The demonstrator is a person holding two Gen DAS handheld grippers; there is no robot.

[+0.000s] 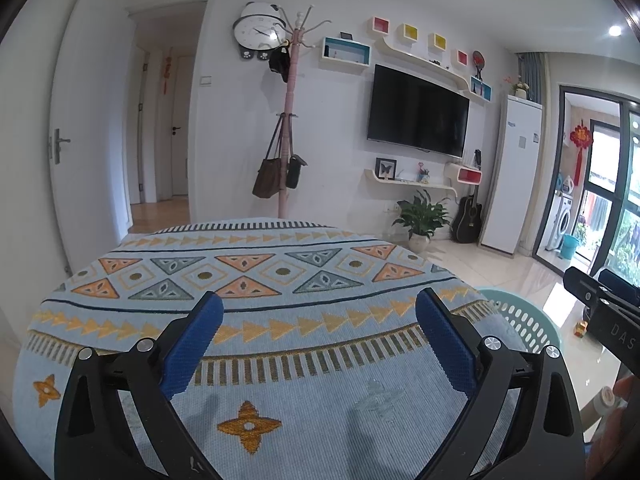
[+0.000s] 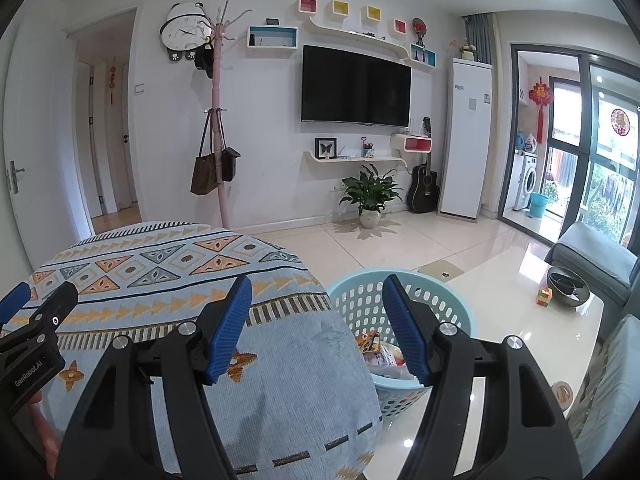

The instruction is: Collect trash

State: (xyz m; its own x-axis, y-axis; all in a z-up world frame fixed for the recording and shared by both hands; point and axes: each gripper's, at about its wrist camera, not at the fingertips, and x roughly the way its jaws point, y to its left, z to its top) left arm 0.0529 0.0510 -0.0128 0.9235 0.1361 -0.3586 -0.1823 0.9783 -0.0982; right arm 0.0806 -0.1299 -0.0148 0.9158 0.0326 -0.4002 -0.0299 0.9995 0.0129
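While both grippers hover over a patterned blue cloth [image 1: 256, 320], neither holds anything. Seen from the left wrist camera, the left gripper [image 1: 320, 320] fills the lower half of the frame, its jaws spread wide with only cloth showing between the blue pads [image 1: 192, 344]. At the right edge of that frame, the black body of the other gripper intrudes, with part of a hand [image 1: 618, 412] below it.

From the right wrist camera, the right gripper [image 2: 318, 300] sits low in the frame, its jaws likewise apart and empty, one pad over the cloth and the other over a pale blue basket [image 2: 356, 300]. That perforated basket stands just right of the cloth-covered surface, lower centre of the frame, touching or nearly touching the cloth's edge. Trash [image 2: 380, 354] lies inside it: crumpled wrappers, one orange and white, partly hidden behind the right-hand pad.

Beyond the basket, at the right of the frame, a glossy white table [image 2: 520, 312] carries a dark bowl [image 2: 568, 284] and a small coloured block [image 2: 544, 296]. On the far wall, upper centre, hangs a dark television [image 2: 356, 84].
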